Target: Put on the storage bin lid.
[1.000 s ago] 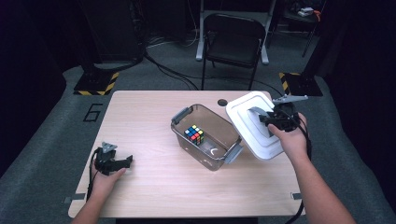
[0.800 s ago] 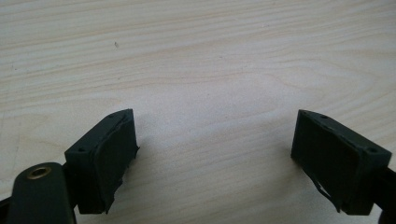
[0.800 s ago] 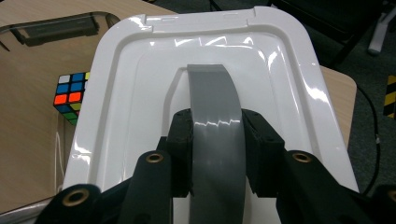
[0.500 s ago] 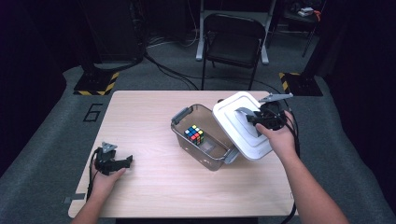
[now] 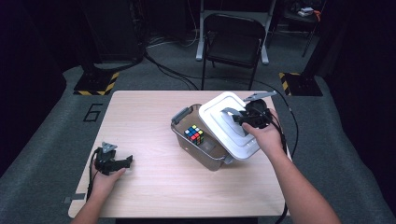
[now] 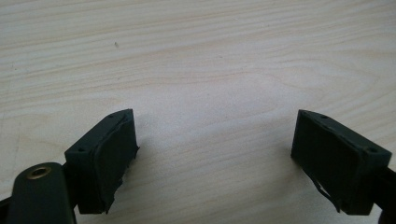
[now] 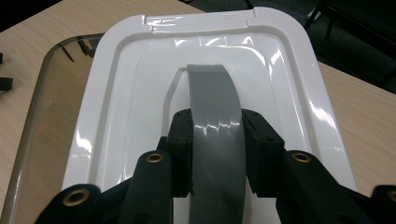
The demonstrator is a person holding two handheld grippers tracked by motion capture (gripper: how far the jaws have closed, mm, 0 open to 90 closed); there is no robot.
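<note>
high view: overhead, facing forward and down across the table (image 5: 149,116). left gripper view: close above bare tabletop. right gripper view: close on the white lid (image 7: 140,93), shared with high view.

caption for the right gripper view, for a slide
Right gripper shut on the grey handle of a white lid, above a clear bin.

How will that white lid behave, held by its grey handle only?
The white lid looks like rigid moulded plastic, so it probably won't flop. The right gripper pinches only the narrow grey handle, so the lid may swing or tilt about that grip. Its glossy surface suggests it could slide on the clear box rim.
</note>
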